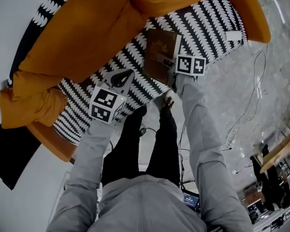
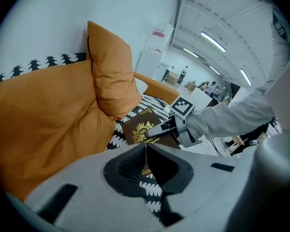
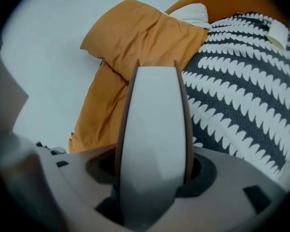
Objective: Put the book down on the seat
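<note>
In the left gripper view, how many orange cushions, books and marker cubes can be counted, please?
orange cushions: 2
book: 1
marker cube: 1
Total: 4

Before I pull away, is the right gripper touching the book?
Touching. The right gripper view shows the book wedged in the right gripper, covers against both jaws, no gap.

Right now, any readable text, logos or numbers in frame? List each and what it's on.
"RW": gold crest on the book cover, left gripper view.
Gold print under the crest: too blurred to read.
Marker cubes on the left gripper and right gripper: square patterns, no letters.
White tag on the seat: nothing legible.
</note>
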`<state>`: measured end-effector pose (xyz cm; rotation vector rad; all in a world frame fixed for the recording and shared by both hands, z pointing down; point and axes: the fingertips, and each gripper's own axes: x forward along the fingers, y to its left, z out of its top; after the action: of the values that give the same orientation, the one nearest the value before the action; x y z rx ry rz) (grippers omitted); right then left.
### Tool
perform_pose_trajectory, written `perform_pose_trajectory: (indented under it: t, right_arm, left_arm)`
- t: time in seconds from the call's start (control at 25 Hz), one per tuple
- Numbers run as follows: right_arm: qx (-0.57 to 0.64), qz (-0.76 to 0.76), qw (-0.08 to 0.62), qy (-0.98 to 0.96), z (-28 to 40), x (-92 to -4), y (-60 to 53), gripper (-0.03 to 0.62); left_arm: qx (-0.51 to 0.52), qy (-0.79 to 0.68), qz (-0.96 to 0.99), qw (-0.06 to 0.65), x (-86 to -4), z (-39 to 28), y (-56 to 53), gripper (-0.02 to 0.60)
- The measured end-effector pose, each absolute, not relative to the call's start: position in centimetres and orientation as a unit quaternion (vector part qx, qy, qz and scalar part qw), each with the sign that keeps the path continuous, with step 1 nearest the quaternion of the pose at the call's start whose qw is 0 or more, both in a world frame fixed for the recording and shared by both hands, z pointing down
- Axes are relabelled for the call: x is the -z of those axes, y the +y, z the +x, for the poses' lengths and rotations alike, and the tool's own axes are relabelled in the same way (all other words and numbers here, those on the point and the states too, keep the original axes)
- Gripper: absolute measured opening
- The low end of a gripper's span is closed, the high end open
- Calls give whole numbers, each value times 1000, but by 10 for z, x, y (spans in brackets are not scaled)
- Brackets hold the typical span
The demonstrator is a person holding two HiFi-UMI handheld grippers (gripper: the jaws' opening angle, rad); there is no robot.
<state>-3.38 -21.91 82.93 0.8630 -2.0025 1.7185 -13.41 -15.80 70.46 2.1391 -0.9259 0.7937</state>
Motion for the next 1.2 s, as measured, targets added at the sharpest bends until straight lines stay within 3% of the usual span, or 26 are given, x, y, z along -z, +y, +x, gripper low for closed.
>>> perform_pose_trajectory:
  t: [0.6, 1.2]
  right_arm:
    - [-578, 331, 247, -703, 26, -832, -186, 299]
    - [-581, 419, 209, -666, 73, -820, -172, 299]
  left_arm:
    - [-289, -345, 830, 329, -681, -117, -136, 31]
    - [-309, -338, 827, 327, -680, -118, -129, 31]
